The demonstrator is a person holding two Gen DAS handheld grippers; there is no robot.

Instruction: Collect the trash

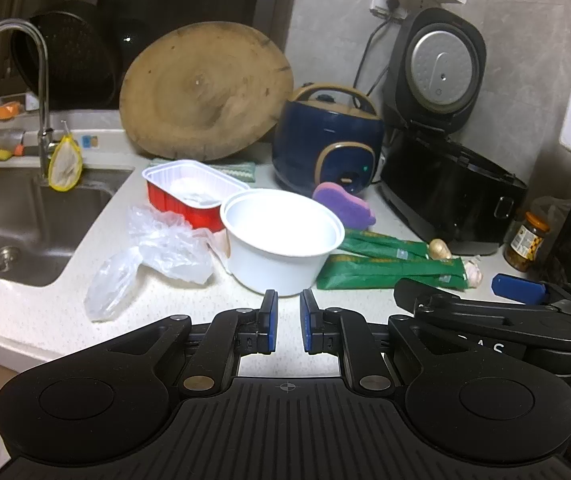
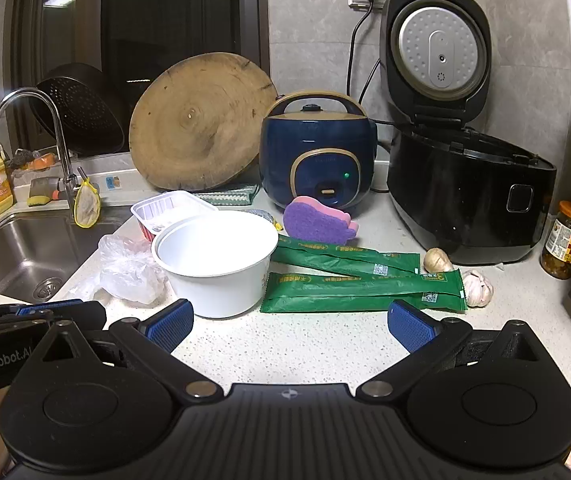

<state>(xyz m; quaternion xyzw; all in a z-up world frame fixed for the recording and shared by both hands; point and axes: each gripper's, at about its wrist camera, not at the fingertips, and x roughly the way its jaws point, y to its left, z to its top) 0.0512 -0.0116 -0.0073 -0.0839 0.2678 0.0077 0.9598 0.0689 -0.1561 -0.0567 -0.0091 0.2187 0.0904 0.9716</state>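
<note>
A white plastic bowl point(image 1: 281, 236) point(image 2: 215, 258) stands on the speckled counter. Behind it sits a red tray with a white liner point(image 1: 191, 192) point(image 2: 167, 210). Crumpled clear plastic point(image 1: 157, 248) point(image 2: 127, 270) lies to its left. Two green wrappers point(image 1: 389, 266) point(image 2: 359, 282) lie to its right. My left gripper point(image 1: 288, 300) is just in front of the bowl, its jaws nearly together with a narrow gap and nothing between them. My right gripper point(image 2: 291, 318) is wide open and empty, in front of the bowl and wrappers.
A sink point(image 1: 17, 224) with a tap point(image 1: 41, 92) is at the left. A round wooden board point(image 1: 205, 92), a blue cooker point(image 1: 327, 142), an open black rice cooker point(image 1: 445, 184), a purple sponge point(image 1: 345, 204), garlic point(image 2: 479, 286) and a jar point(image 2: 565, 240) stand around.
</note>
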